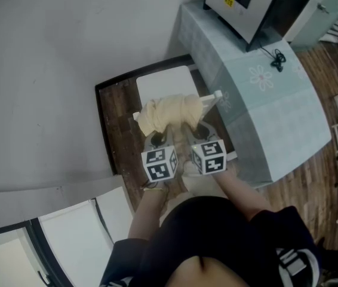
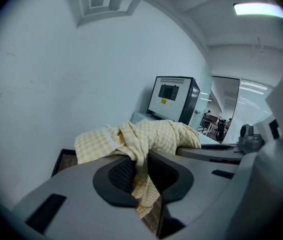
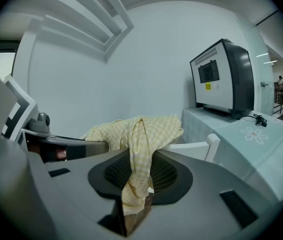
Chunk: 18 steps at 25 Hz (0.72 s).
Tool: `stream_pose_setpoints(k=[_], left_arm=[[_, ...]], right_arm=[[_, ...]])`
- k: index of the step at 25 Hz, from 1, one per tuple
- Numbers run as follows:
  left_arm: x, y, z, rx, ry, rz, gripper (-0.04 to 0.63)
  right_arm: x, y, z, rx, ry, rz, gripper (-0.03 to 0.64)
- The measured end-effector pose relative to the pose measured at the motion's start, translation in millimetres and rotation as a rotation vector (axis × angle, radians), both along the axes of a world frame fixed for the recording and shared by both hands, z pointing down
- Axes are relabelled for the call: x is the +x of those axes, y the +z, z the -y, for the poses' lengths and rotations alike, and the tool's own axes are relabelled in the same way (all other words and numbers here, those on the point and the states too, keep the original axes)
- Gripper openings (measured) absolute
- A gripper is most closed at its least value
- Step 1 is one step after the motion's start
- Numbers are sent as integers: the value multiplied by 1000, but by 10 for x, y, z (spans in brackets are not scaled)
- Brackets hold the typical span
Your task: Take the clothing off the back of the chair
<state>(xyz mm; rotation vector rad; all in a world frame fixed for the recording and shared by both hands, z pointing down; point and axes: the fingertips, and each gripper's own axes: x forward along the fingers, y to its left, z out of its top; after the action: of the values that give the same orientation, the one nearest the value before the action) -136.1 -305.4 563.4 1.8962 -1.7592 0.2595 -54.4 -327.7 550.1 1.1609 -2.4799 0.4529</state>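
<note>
A pale yellow checked garment (image 1: pixel 168 113) lies bunched over the top rail of a white chair (image 1: pixel 164 82). Both grippers sit side by side at its near edge. My left gripper (image 1: pixel 159 137) is shut on a fold of the garment (image 2: pixel 140 171), which hangs down between its pads. My right gripper (image 1: pixel 196 131) is shut on another fold of the garment (image 3: pixel 137 176) the same way. The bare end of the chair's rail (image 3: pixel 207 147) sticks out to the right of the cloth. Each gripper's marker cube hides its jaws in the head view.
A table with a pale green cloth (image 1: pixel 258 94) stands right of the chair, carrying a boxy white and black machine (image 1: pixel 254 3) and a cable. A grey wall (image 1: pixel 43 70) runs close on the left. The chair stands on dark wooden floor (image 1: pixel 114 136).
</note>
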Motion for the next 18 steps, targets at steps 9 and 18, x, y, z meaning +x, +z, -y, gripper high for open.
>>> stream_pose_setpoints(k=[9,18], left_arm=[[-24,-188,-319,40,-3,-10,60],[-20,-360,-673,77,-5,1,60]], right_arm=[[-26,-174,-318,38,2,18,97],[-12,-321,-678,57,9,41,97]])
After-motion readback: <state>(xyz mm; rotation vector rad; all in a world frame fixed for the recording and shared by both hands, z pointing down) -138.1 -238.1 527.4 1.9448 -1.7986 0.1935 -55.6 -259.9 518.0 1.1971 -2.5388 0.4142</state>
